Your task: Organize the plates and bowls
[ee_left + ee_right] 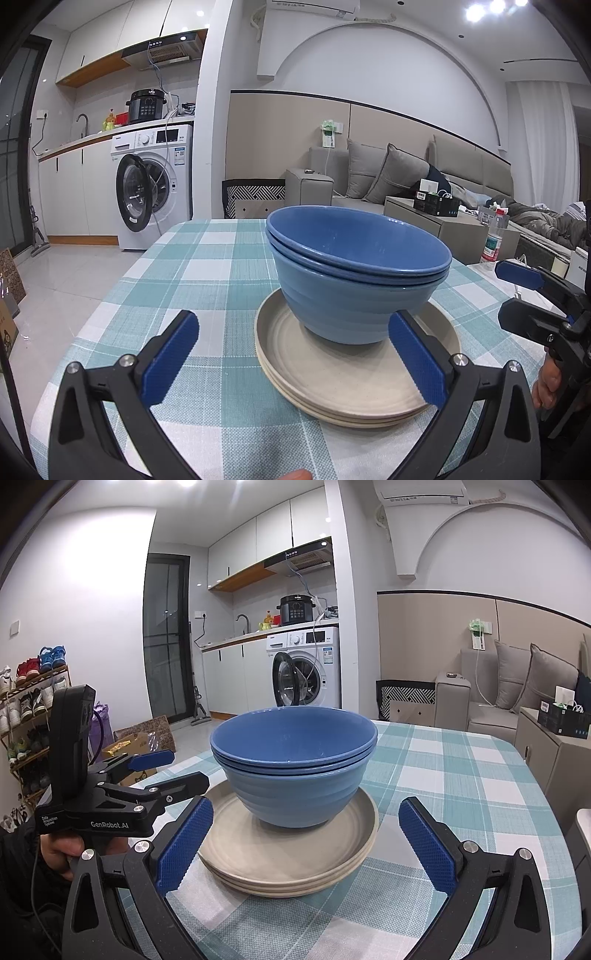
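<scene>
A stack of blue bowls (354, 273), nested one inside another with three rims showing, sits upright on a stack of beige plates (332, 384), and that plate stack is the fixed mark for everything else here. The plates rest flat on a table covered by a teal-and-white checked tablecloth (207, 266), with the bowls set toward the far half of the top plate, leaving its near part bare. The left gripper (295, 363) hangs just short of the plates' near edge with its jaws spread wide and nothing between them; its one blue pad (417, 363) overlaps the plates' rim in the left wrist view, though whether it touches cannot be told, while the other pad lies over the cloth to the side of the plates. The right gripper (308, 843) also faces the plates from the near side, jaws wide apart and empty, one pad at each flank of the stack, apart from it. In the right wrist view the left gripper (177, 766) shows beside the plates, held by a hand (62, 849). Beyond the plates stand a washing machine (155, 184) with its door open and a grey sofa (406, 173).
</scene>
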A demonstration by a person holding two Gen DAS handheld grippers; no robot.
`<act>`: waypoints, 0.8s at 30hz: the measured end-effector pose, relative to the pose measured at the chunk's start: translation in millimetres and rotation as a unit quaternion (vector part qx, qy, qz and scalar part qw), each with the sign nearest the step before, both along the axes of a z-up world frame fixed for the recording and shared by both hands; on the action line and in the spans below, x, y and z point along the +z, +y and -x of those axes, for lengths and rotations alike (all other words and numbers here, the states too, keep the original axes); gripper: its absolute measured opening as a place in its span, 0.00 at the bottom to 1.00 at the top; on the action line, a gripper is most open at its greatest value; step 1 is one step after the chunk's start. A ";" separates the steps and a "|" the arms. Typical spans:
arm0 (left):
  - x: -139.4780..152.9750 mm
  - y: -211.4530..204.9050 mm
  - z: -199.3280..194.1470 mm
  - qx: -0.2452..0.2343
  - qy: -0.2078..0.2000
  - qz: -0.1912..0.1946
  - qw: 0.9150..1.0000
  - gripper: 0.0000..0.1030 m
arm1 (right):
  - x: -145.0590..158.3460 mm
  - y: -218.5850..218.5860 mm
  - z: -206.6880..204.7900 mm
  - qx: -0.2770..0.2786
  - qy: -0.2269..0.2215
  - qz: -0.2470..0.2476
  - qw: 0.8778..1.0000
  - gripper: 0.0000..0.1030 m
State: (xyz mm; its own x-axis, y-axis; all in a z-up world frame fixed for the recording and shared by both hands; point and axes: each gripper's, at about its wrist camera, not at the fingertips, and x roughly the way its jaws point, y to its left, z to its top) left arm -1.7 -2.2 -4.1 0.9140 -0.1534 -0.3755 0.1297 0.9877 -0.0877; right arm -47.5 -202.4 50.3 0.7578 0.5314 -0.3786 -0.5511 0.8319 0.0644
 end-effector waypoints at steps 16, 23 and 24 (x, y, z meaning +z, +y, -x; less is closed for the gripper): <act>0.2 0.6 0.3 0.001 0.000 -0.001 1.000 1.00 | -0.2 0.4 0.0 0.000 -0.001 0.000 1.000 0.99; 1.2 0.3 1.9 0.005 -0.001 -0.003 1.000 1.00 | -0.4 0.4 0.2 0.001 0.000 0.000 1.000 0.99; 1.3 0.1 2.3 0.007 -0.002 -0.004 1.000 1.00 | -0.4 0.4 0.2 0.000 -0.001 0.000 1.000 0.99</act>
State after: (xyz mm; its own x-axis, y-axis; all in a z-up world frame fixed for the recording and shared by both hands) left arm -4.1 -2.1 -2.8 0.9177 -0.1375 -0.3728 0.1163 0.9901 -0.0789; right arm -47.7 -202.0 49.9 0.7580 0.5318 -0.3777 -0.5518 0.8316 0.0634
